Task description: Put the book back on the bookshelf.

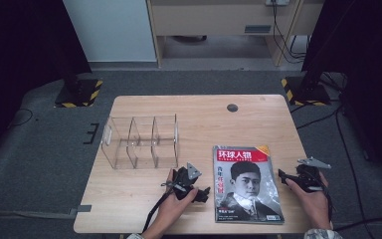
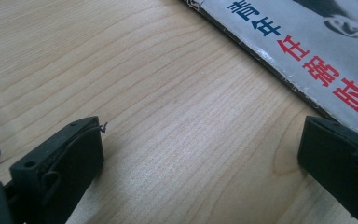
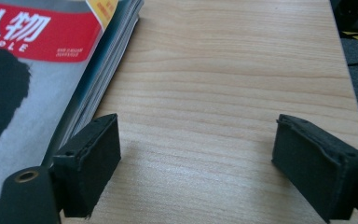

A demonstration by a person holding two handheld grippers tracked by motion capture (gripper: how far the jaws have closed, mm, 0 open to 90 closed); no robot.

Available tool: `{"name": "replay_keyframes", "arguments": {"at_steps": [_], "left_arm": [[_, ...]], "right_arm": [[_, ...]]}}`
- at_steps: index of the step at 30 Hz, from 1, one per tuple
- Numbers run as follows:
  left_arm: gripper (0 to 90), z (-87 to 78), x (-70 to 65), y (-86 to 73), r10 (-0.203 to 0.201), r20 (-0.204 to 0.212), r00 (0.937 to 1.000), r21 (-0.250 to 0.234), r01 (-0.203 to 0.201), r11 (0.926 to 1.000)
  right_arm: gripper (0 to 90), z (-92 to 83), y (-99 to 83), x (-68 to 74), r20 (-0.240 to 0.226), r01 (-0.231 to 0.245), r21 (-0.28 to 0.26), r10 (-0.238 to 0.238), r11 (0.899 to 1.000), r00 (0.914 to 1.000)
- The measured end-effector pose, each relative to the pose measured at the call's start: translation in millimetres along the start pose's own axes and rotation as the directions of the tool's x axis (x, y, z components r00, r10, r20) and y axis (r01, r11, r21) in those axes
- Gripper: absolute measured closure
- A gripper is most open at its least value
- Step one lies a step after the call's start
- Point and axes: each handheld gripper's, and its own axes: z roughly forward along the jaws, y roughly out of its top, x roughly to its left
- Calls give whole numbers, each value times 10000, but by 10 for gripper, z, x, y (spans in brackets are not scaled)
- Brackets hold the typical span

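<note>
- A magazine point(image 1: 247, 184) lies flat, cover up, on the near right part of the wooden surface point(image 1: 199, 114); a red title band runs across its top and a portrait sits below.
- The left hand-held gripper point(image 1: 205, 193) rests low on the surface just left of the magazine's left edge, held by the person's left hand point(image 1: 176, 204), with a cable trailing back toward the near edge.
- In the left gripper view its jaws stand wide apart, released, with bare wood between them; the magazine point(image 2: 307, 42) lies just beyond the right-hand jaw (whether that jaw touches the edge cannot be told).
- The right hand-held gripper point(image 1: 282, 174) sits just right of the magazine's right edge, held in the right hand point(image 1: 312, 196), tips pointing toward the magazine.
- In the right gripper view its jaws are also spread and released, nothing between them but wood; the magazine point(image 3: 51, 65) lies at the left, its stacked page edges close against the left-hand jaw.
- A clear organizer point(image 1: 139, 142) with three compartments stands on the left part of the surface, well apart from the magazine and behind the left hand-held gripper.
- A small dark round hole point(image 1: 232, 107) marks the far side of the surface.
</note>
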Motion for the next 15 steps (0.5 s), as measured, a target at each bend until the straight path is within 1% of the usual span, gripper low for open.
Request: {"name": "replay_keyframes", "arguments": {"at_steps": [1, 2, 3, 4, 5, 6, 7, 8, 9, 10, 11, 12, 13, 14, 15], "left_arm": [[0, -8, -6, -2, -72, 129, 9999, -51, 73, 10000], [4, -8, -6, -2, -72, 129, 9999, -51, 73, 10000], [4, -12, -15, 0, -74, 230, 9997, -75, 76, 9999], [37, -21, -26, 8, -86, 233, 9997, -189, 90, 9998], [39, -21, -26, 8, -86, 233, 9997, -189, 90, 9998], [39, -24, -33, 12, -81, 260, 9996, -249, 88, 9997], [43, -29, -55, 14, -8, 267, 9996, -327, 16, 9995], [43, -29, -55, 14, -8, 267, 9996, -327, 16, 9995], [44, -34, -66, 13, 22, 263, 9997, -346, -13, 9994], [44, -41, -77, 14, 58, 299, 9995, -408, -46, 9992], [47, -53, -92, 17, 59, 358, 9993, -477, -41, 9989], [49, -81, -132, 37, 83, 444, 9990, -650, -54, 9979], [51, -96, -157, 51, 106, 484, 9988, -741, -70, 9972], [52, -106, -186, 65, 146, 551, 9984, -814, -101, 9966], [52, -106, -186, 65, 146, 551, 9984, -814, -101, 9966]], "right_arm": [[163, -17, 4, 1, 11, -53, -92, 53, 9999, 10000], [169, -38, 10, 7, -11, -88, -181, 88, 9998, 10000], [169, -38, 10, 7, -11, -88, -181, 88, 9998, 10000], [179, -75, 35, 30, -93, -103, -369, 100, 9993, 9999], [193, -93, 51, 51, -196, -77, -492, 67, 9988, 9998], [193, -93, 51, 51, -196, -77, -492, 67, 9988, 9998], [203, -121, 84, 107, -367, 103, -752, -131, 9971, 9992], [203, -121, 84, 107, -367, 103, -752, -131, 9971, 9992], [211, -140, 114, 172, -568, 277, -936, -332, 9952, 9978], [211, -140, 114, 172, -568, 277, -936, -332, 9952, 9978], [218, -145, 126, 208, -666, 333, -991, -400, 9945, 9970], [252, -141, 136, 268, -849, 464, -963, -547, 9943, 9949], [278, -138, 137, 289, -985, 536, -862, -620, 9948, 9932], [291, -130, 136, 310, -1098, 539, -806, -627, 9953, 9920], [291, -130, 136, 310, -1098, 539, -806, -627, 9953, 9920]]}}
